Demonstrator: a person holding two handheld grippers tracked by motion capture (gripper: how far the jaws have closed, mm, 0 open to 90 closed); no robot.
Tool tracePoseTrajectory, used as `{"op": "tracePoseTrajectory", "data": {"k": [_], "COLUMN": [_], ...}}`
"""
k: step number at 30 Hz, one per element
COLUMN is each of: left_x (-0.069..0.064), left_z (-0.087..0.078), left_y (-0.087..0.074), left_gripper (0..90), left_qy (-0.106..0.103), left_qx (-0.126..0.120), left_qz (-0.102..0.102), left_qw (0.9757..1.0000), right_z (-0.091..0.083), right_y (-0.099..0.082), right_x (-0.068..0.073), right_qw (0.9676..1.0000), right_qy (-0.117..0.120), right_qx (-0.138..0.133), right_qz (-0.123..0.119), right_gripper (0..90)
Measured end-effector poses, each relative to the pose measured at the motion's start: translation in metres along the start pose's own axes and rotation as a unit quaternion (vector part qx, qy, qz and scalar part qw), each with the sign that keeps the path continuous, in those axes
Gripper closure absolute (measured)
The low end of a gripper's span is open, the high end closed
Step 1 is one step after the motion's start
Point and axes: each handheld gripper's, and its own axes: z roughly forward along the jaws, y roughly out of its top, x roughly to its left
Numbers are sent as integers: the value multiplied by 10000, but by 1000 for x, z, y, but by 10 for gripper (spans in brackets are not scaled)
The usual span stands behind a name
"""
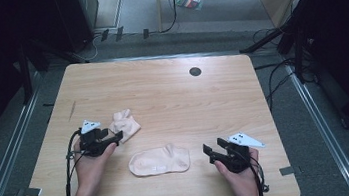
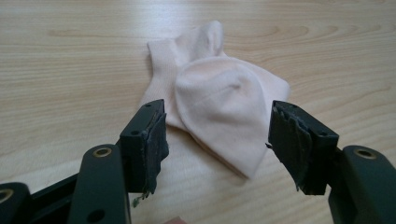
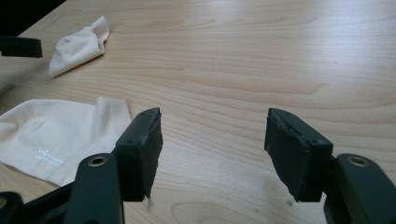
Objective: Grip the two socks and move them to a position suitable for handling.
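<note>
A pale pink sock (image 1: 126, 124), folded into a small bundle, lies on the wooden table (image 1: 177, 97) left of centre. My left gripper (image 1: 116, 135) sits just in front of it, jaws open and apart from the cloth; in the left gripper view the folded sock (image 2: 224, 105) lies beyond the left gripper (image 2: 217, 142). A second sock (image 1: 160, 161) lies flat nearer the front edge. My right gripper (image 1: 209, 153) stands open to its right, nothing between its jaws. The right gripper view has the right gripper (image 3: 212, 147) over bare wood, the flat sock (image 3: 51, 135) at left and the folded sock (image 3: 77, 44) farther off.
A round black cable hole (image 1: 195, 71) sits near the table's far edge. A short dark mark (image 1: 72, 109) is on the wood at far left. Cables and stand legs lie on the grey floor around the table.
</note>
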Motion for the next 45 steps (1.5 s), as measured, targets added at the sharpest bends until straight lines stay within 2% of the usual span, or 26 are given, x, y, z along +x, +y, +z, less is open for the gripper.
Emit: {"op": "tracePoseTrajectory", "data": {"k": [5,8,11,12,14,15,16,17,18,21,22,25,26,27,28,29,30,34,35,37,38,39,40,41,43,45], "left_x": [-1,-6,-7,-8,-8,-8,-9,-9,-10,-12,-18,-24,-34,-34,-44,-44,-47,-78,-78,-87,-95,-95,-96,-96,-92,-90], "left_z": [12,25,28,28,28,29,29,29,28,27,25,22,20,20,18,18,18,27,27,32,37,37,39,40,44,43], "left_y": [8,7,6,6,7,7,7,8,9,9,11,14,19,19,25,25,27,34,34,33,31,31,31,30,31,31], "left_gripper": [331,338,421,542,593,707,772,772,849,863,865,866,866,866,866,866,866,866,866,866,865,865,864,863,846,746], "left_qy": [41,232,365,430,413,423,413,368,334,230,81,-69,-313,-313,-603,-603,-714,-1108,-1108,-1251,-1357,-1357,-1414,-1455,-1523,-1520], "left_qx": [124,336,370,348,369,397,404,434,402,377,234,147,15,15,-103,-103,-113,-65,-65,7,125,125,168,205,312,348], "left_qz": [-24,139,209,244,248,321,328,382,414,514,607,722,907,907,1030,1030,1112,1715,1715,1973,2316,2316,2400,2425,2351,2326], "left_qw": [9999,9991,9984,9982,9982,9978,9978,9976,9978,9977,9978,9973,9954,9954,9928,9928,9912,9789,9789,9723,9632,9632,9603,9590,9595,9600], "right_z": [1,1,1,2,2,3,3,3,4,4,4,4,5,5,5,5,4,3,3,3,2,2,2,2,2,4], "right_y": [0,-1,-1,-1,-1,-2,-2,-2,-2,-2,-2,-1,-1,-1,0,0,0,-1,-1,-1,-1,-1,-1,-1,-1,2], "right_x": [0,0,1,1,1,0,0,0,0,0,0,1,1,1,1,1,1,-1,-1,-2,-2,-2,-4,-4,-4,-3], "right_qw": [10000,10000,10000,9999,9999,9999,9999,9998,9998,9998,9998,9998,9999,9999,9999,9999,9998,9999,9999,9999,9999,9999,9999,9999,9999,9999], "right_qy": [-2,26,28,32,26,15,15,23,18,32,28,26,19,19,8,8,-1,-24,-24,-38,-59,-59,-49,-54,-56,-74], "right_qx": [33,64,83,102,124,170,170,175,190,187,191,178,165,165,167,167,175,157,157,141,148,148,138,118,108,85], "right_qz": [-49,-30,-35,-74,-52,-22,-22,-10,-5,-10,-7,-23,-28,-28,-10,-10,-8,5,5,24,60,60,68,68,74,59], "right_gripper": [373,374,373,374,376,380,380,384,387,389,389,389,389,389,390,390,390,393,393,394,396,396,397,397,397,397]}}
